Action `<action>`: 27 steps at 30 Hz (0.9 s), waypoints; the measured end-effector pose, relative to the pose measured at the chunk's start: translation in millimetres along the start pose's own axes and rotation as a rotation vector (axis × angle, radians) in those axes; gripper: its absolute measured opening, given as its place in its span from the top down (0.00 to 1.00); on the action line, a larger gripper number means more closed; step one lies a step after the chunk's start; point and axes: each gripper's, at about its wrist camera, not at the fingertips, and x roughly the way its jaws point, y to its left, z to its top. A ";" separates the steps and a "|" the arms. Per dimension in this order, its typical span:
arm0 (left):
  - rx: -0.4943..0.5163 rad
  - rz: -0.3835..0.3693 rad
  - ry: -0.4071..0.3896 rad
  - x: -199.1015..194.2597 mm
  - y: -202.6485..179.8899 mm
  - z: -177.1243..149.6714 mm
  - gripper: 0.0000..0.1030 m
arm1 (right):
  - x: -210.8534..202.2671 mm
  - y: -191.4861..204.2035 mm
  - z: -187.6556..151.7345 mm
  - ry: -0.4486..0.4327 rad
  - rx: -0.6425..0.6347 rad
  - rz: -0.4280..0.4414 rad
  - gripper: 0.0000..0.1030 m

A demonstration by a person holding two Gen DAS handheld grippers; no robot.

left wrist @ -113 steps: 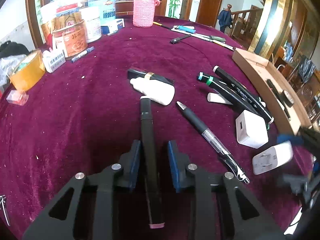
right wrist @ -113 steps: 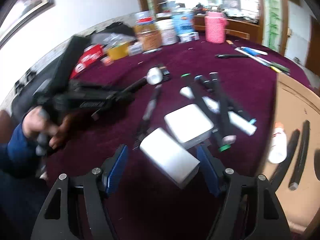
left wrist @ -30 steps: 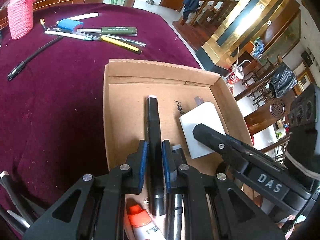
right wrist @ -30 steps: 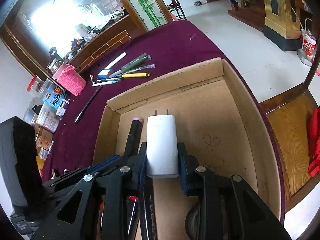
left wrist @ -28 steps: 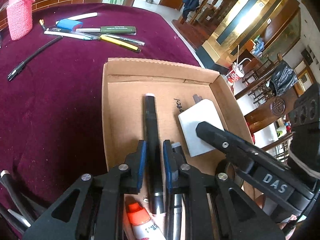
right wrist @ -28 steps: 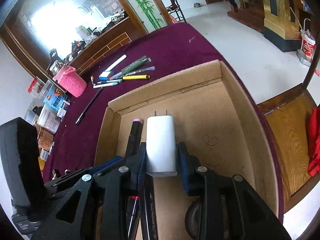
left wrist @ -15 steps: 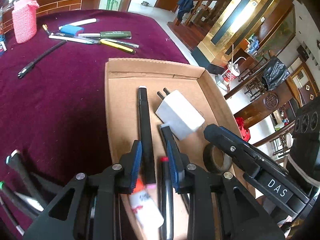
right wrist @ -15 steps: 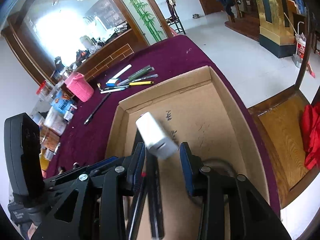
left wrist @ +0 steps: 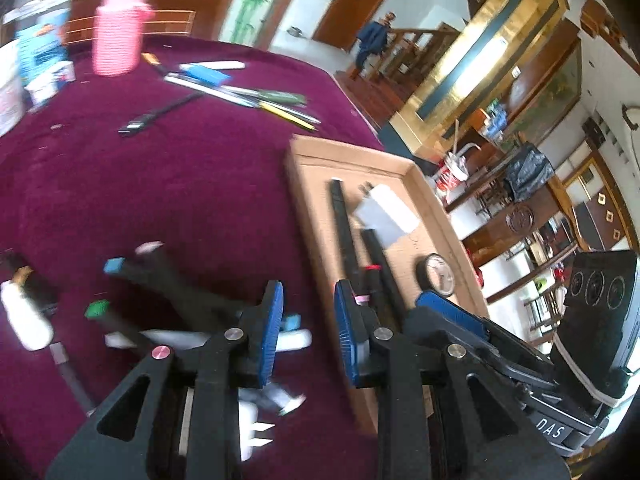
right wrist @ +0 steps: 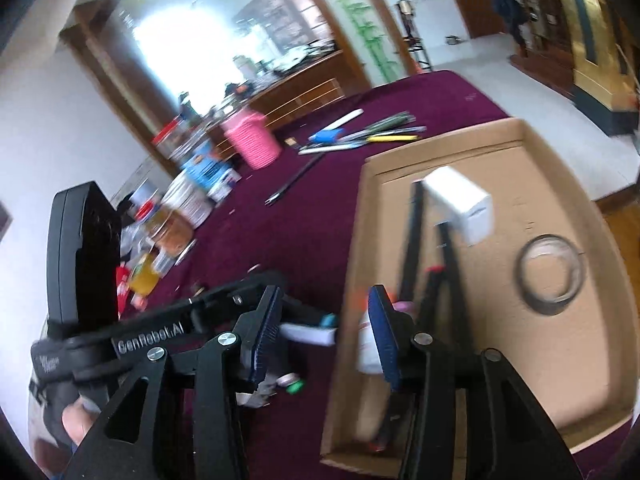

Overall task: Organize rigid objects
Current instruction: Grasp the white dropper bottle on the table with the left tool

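A shallow cardboard box (left wrist: pixel 304 196) (right wrist: pixel 536 380) lies on the maroon tablecloth. In it are a white charger (left wrist: pixel 384 212) (right wrist: pixel 460 204), black markers (left wrist: pixel 342 216) (right wrist: pixel 410 236), a tape roll (right wrist: pixel 550 276) and a white bottle (right wrist: pixel 366 348). My left gripper (left wrist: pixel 308 320) is open and empty, raised over the box's left edge. My right gripper (right wrist: pixel 324 332) is open and empty, above the box's near left corner. Several black markers (left wrist: pixel 168 284) and a white plug (left wrist: pixel 252 420) lie on the cloth left of the box.
Pens (left wrist: pixel 260 98) (right wrist: pixel 360 136) and a pink knitted jar (left wrist: pixel 116 36) (right wrist: pixel 252 142) are at the far side. Jars and tins (right wrist: pixel 188 196) stand at the far left. A white bottle (left wrist: pixel 24 316) lies at the left. The table edge runs right of the box.
Both grippers opened and let go: the marker and the charger now lie in the box. Both grippers pulled back, up and to the left, away from the box.
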 end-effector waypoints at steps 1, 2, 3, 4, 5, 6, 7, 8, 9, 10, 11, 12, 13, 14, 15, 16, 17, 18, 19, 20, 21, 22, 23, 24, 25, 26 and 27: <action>-0.011 0.007 -0.014 -8.9 9.5 -2.9 0.77 | 2.4 5.7 -2.8 0.005 -0.010 0.006 0.61; -0.025 0.017 -0.031 -19.3 22.7 -5.7 0.77 | 6.0 12.8 -6.4 0.013 -0.021 0.016 0.61; -0.038 0.030 -0.043 -27.7 34.9 -8.1 0.77 | 8.8 18.1 -9.5 0.019 -0.032 0.023 0.61; -0.054 0.043 -0.054 -34.7 45.5 -10.2 0.77 | 12.3 23.9 -12.9 0.025 -0.048 0.031 0.61; -0.070 0.055 -0.064 -40.4 54.5 -12.0 0.77 | 16.9 30.1 -16.4 0.034 -0.066 0.038 0.61; -0.094 0.070 -0.083 -48.8 67.7 -14.9 0.77 | 21.7 35.1 -19.2 0.046 -0.081 0.048 0.61; -0.116 0.085 -0.098 -55.2 79.3 -17.2 0.77 | 26.5 39.4 -22.1 0.055 -0.093 0.058 0.61; -0.138 0.105 -0.107 -59.6 90.7 -19.2 0.77 | 29.2 42.9 -24.9 0.061 -0.103 0.062 0.61; -0.164 0.131 -0.114 -64.1 103.6 -22.1 0.77 | 33.4 45.2 -27.2 0.070 -0.114 0.061 0.61; -0.188 0.154 -0.119 -66.9 115.3 -25.2 0.77 | 39.6 46.5 -29.6 0.083 -0.123 0.056 0.61; -0.211 0.171 -0.120 -68.3 124.6 -28.3 0.77 | 43.8 46.8 -32.0 0.090 -0.123 0.053 0.61; -0.243 0.181 -0.117 -69.0 137.4 -31.4 0.77 | 47.1 46.1 -33.8 0.097 -0.120 0.056 0.61; -0.264 0.181 -0.115 -68.7 145.6 -32.9 0.77 | 51.1 45.2 -35.2 0.105 -0.119 0.059 0.61; -0.287 0.180 -0.113 -66.3 155.5 -35.1 0.77 | 54.9 44.3 -36.5 0.112 -0.119 0.060 0.61; -0.312 0.186 -0.109 -63.4 162.7 -36.0 0.77 | 57.9 43.4 -37.3 0.115 -0.120 0.058 0.61; -0.333 0.190 -0.101 -59.3 167.6 -36.2 0.77 | 59.8 44.0 -38.0 0.116 -0.123 0.057 0.61; -0.346 0.184 -0.093 -55.0 170.6 -35.9 0.77 | 61.1 44.7 -39.1 0.116 -0.129 0.061 0.61; -0.358 0.174 -0.086 -50.3 172.9 -35.3 0.77 | 62.0 45.3 -39.5 0.113 -0.136 0.065 0.61; -0.367 0.166 -0.084 -46.9 174.8 -34.8 0.77 | 61.6 46.8 -40.5 0.109 -0.145 0.069 0.61; -0.373 0.157 -0.079 -41.7 175.0 -33.2 0.77 | 61.9 48.9 -41.4 0.106 -0.158 0.076 0.61; -0.377 0.161 -0.072 -38.9 176.3 -32.5 0.76 | 61.7 50.4 -42.8 0.104 -0.165 0.084 0.61; -0.383 0.174 -0.067 -34.3 176.9 -31.7 0.70 | 61.8 51.4 -43.8 0.102 -0.174 0.093 0.61; -0.382 0.181 -0.067 -33.5 177.7 -30.8 0.66 | 62.0 53.0 -45.2 0.101 -0.183 0.100 0.61; -0.375 0.187 -0.065 -29.4 176.7 -29.4 0.63 | 63.0 54.5 -46.4 0.103 -0.194 0.110 0.61; -0.365 0.194 -0.061 -25.9 175.4 -27.9 0.62 | 63.3 56.1 -47.8 0.107 -0.204 0.117 0.61; -0.345 0.213 -0.072 -23.1 173.4 -26.2 0.62 | 63.9 57.9 -49.7 0.110 -0.216 0.123 0.61; -0.333 0.221 -0.072 -23.4 172.6 -25.6 0.62 | 65.4 59.1 -51.1 0.119 -0.224 0.130 0.61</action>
